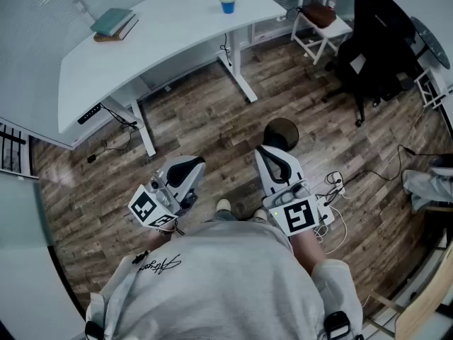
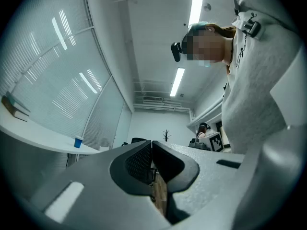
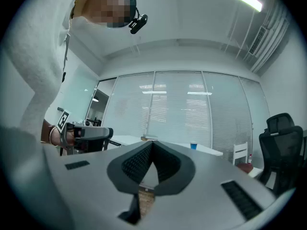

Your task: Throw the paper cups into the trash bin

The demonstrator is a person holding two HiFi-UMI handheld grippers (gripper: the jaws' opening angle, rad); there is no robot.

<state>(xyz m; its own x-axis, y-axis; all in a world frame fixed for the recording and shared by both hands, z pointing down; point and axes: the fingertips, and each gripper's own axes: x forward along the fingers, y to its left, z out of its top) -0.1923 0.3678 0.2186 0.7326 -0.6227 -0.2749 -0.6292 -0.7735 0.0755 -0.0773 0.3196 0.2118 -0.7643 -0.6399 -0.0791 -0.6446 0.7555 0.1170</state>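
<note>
Head view: a white desk [image 1: 177, 34] stands beyond a dark round trash bin [image 1: 281, 132] on the floor. The left gripper [image 1: 191, 165] and right gripper [image 1: 269, 153] have jaws together, empty. The blue paper cup [image 1: 227, 4] stands upright on the desk, well apart from both.

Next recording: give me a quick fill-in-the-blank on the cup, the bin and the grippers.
The blue paper cup stands on the white ____.
The dark round trash bin stands on the wooden ____.
The jaws of the left gripper and the right gripper are ____, with nothing between them.
Missing words: desk; floor; shut.
</note>
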